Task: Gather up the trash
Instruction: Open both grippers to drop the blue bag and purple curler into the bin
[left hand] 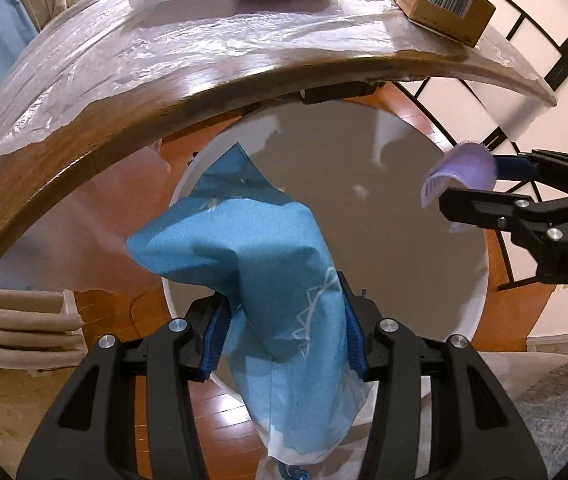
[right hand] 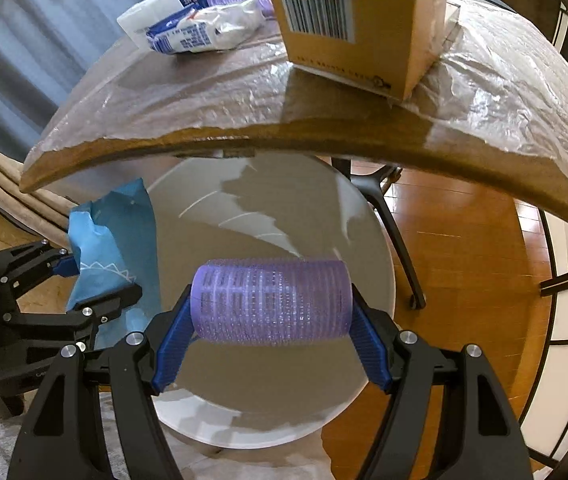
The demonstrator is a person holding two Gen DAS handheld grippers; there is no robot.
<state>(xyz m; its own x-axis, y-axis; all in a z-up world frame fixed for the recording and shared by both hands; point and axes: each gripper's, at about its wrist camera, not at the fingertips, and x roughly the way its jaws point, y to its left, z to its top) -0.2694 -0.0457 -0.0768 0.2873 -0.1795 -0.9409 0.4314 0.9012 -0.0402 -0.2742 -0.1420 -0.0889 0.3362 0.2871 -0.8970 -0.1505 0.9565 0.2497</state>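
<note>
The left gripper [left hand: 284,330] is closed on a crumpled blue bag [left hand: 260,256], its blue pads [left hand: 215,340] pressing both sides. The right gripper [right hand: 270,346] clamps a purple roller [right hand: 271,302] end to end between its pads [right hand: 170,344]. Both pieces hang over the open mouth of a white bin [right hand: 380,248], the bag over its left rim, the roller nearer the middle. The bin stands on the floor, partly under the near edge of a plastic-covered table [right hand: 324,136]. On the table, a cardboard box [right hand: 358,20] sits by that edge; white and blue packets [right hand: 200,30] lie farther back.
</note>
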